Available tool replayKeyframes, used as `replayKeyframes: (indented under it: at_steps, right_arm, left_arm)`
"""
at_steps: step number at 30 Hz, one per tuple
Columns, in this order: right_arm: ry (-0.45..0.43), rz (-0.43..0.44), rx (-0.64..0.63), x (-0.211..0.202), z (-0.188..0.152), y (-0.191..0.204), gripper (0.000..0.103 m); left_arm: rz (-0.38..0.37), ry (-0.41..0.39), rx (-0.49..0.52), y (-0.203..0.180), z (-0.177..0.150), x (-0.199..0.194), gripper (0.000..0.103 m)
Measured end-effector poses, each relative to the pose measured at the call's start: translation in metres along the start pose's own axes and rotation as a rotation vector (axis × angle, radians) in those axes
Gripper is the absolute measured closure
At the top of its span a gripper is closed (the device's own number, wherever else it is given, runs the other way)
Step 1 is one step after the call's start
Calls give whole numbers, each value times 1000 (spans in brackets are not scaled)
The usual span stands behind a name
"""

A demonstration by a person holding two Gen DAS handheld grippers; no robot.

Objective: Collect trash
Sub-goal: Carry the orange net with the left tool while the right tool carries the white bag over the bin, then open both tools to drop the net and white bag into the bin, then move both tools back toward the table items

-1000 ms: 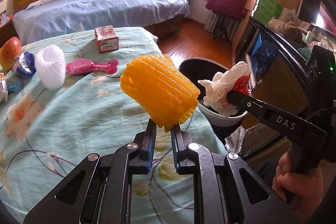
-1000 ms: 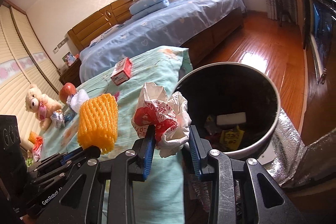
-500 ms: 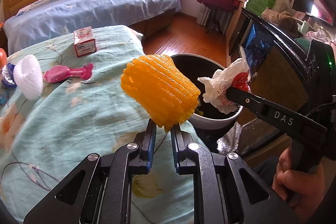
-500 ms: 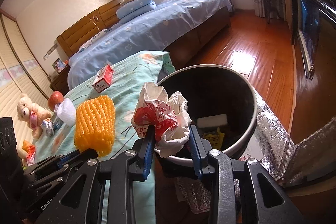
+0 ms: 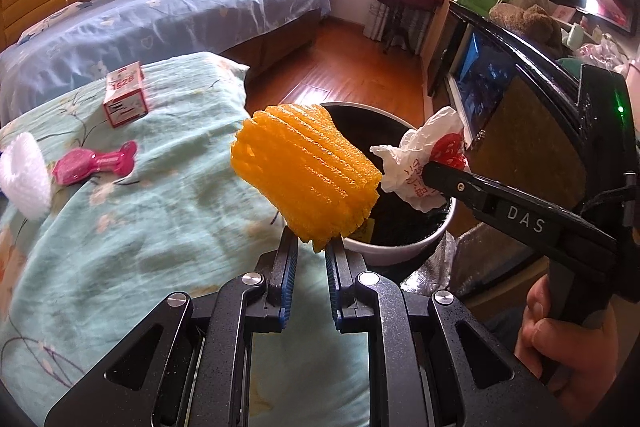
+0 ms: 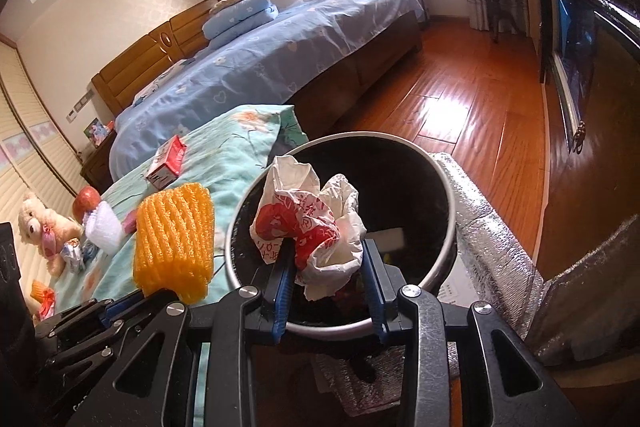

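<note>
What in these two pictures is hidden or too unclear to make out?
- Bin contents: in the right wrist view the crumpled wrapper covers most of them.
- Bin's near side: in the left wrist view the orange foam net hides it.
- Small box print: too small to read.
- White foam net: cut off by the left edge.

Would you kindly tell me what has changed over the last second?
Both tools have travelled toward the bin: the crumpled wrapper in the right tool now hangs over its opening, and the orange foam net nears its rim. Both grips are unchanged; nothing is dropped.
</note>
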State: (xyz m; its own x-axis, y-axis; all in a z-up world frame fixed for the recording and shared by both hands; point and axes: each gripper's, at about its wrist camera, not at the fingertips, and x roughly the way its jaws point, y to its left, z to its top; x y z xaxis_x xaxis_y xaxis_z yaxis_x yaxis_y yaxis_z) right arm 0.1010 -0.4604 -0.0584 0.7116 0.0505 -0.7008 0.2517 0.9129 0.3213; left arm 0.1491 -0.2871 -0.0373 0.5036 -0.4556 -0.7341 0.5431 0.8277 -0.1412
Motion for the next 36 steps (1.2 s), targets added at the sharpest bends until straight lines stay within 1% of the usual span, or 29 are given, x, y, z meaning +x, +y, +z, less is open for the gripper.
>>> replayKeyframes:
  at_steps: [12,22,23,25,26,27,28,32,35,36]
  right_arm:
    - [30,-23,8,19,16,-14,68]
    - [43,-32,10,29,28,-19,67]
    - [44,-34,10,30,29,-20,67]
    - [48,-37,13,31,30,-21,62]
    - [49,-35,17,32,31,-22,59]
    - [49,-34,23,32,31,-23,49]
    - [48,-32,32,32,31,-23,41]
    - [41,-25,48,29,30,-25,40]
    - [41,-9,54,26,27,-22,35]
    - [39,-3,53,25,25,-20,32]
  left_arm:
    - [5,26,21,-10,15,22,90]
    - [3,43,36,-18,21,33,89]
    - [1,46,36,-18,22,34,88]
    - [4,51,34,-18,22,35,78]
    - [4,50,32,-17,23,35,63]
    - [7,44,29,-16,23,34,51]
    - [10,33,25,-15,22,32,49]
    - [14,27,8,-9,18,26,48]
    - [20,22,-19,0,11,20,46]
    - [22,21,-33,5,7,17,46]
